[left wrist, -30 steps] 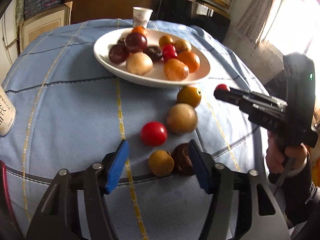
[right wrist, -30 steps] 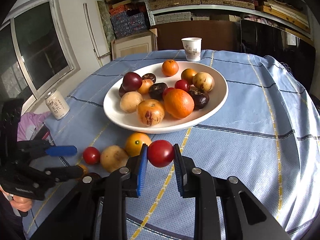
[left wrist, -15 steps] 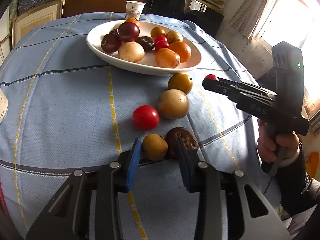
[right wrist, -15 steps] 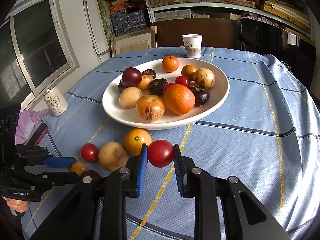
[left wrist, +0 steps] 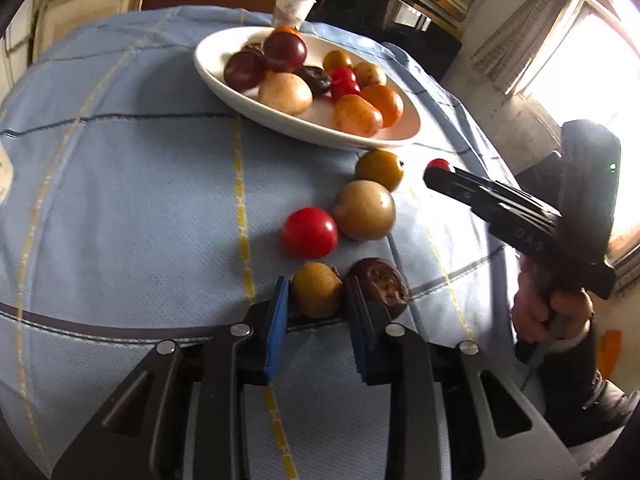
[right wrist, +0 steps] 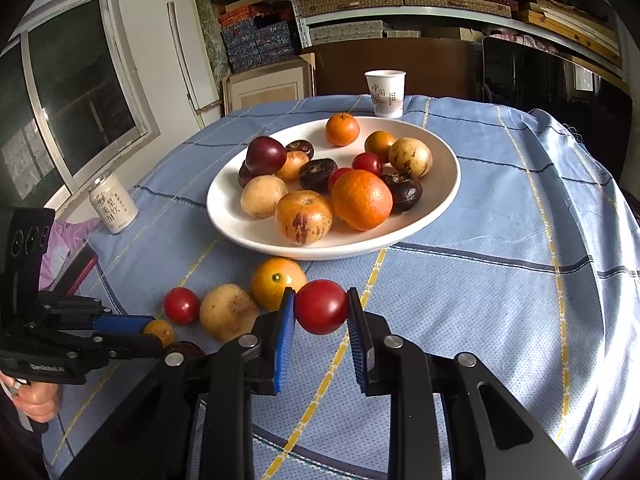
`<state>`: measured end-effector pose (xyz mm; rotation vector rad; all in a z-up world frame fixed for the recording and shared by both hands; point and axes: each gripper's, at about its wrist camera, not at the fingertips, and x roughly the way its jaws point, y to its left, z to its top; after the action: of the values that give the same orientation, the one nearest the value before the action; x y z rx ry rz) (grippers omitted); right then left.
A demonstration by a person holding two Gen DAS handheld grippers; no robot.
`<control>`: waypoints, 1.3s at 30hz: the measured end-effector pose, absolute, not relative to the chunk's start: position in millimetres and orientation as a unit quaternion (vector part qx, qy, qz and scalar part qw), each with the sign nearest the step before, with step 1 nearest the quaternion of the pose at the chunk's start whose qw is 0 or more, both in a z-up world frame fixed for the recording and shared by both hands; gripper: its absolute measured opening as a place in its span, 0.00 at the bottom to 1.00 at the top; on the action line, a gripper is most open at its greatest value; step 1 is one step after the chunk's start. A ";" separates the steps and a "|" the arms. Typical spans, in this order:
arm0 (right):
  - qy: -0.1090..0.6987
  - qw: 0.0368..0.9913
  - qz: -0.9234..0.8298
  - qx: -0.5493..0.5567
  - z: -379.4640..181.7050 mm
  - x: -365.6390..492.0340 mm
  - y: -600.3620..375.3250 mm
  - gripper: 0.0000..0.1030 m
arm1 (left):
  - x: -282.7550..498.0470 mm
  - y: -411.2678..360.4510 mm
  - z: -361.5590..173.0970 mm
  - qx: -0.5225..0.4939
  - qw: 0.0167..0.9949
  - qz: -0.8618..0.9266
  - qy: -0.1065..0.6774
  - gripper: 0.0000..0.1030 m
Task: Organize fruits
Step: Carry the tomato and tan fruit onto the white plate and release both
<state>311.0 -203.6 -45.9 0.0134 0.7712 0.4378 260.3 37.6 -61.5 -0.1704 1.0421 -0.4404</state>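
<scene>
A white plate (left wrist: 224, 80) (right wrist: 440, 208) holds several fruits on the blue cloth. In the left wrist view my left gripper (left wrist: 316, 300) is shut on a small yellow-brown fruit (left wrist: 316, 290), its blue pads pressing both sides. A dark brown fruit (left wrist: 380, 286) lies right beside it, touching the right finger. A red tomato (left wrist: 309, 232), a tan round fruit (left wrist: 364, 210) and a yellow-orange fruit (left wrist: 379, 169) lie on the cloth beyond. My right gripper (right wrist: 321, 312) is shut on another red tomato (right wrist: 321, 306), held above the cloth just in front of the plate.
A paper cup (right wrist: 385, 93) stands behind the plate. A white can (right wrist: 113, 208) sits at the table's left edge by the window. Shelves and boxes fill the back wall. A hand (left wrist: 552, 312) holds the right gripper's grip at the table's right side.
My left gripper came forward over the small yellow-brown fruit and its jaws closed onto it. The right gripper has kept still with its tomato.
</scene>
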 end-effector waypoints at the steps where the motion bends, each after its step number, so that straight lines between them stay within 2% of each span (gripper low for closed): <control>1: 0.372 0.904 0.212 0.008 -45.1 311.2 -204.3 0.25 | 259.6 38.2 -59.2 -0.076 0.846 -0.203 0.487 0.27; 8: 0.363 0.907 0.214 0.012 -42.3 309.6 -205.8 0.25 | 251.9 38.1 -42.4 -0.027 0.887 -0.145 0.438 0.27; 20: 0.318 0.921 0.222 0.031 -16.6 308.7 -211.2 0.25 | 260.7 42.2 -21.8 -0.003 0.902 -0.129 0.413 0.27; 36: 0.310 0.930 0.185 0.065 -12.2 404.4 -200.8 0.27 | 413.7 -9.7 22.4 0.013 0.925 -0.123 0.360 0.27; 37: 0.309 0.931 0.183 0.066 -12.6 407.0 -200.9 0.27 | 420.3 -12.3 22.0 0.015 0.925 -0.118 0.360 0.36; 38: 0.308 0.933 0.177 0.067 -12.3 408.0 -201.9 0.36 | 424.0 -13.2 22.7 0.016 0.926 -0.110 0.360 0.64; 39: 0.304 0.934 0.175 0.071 -11.1 406.2 -203.9 0.50 | 423.6 -12.3 24.4 0.014 0.928 -0.101 0.358 0.77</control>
<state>406.2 -203.9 -11.1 0.1459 0.6220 0.3571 423.6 -12.3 24.4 0.0285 0.7326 -0.2062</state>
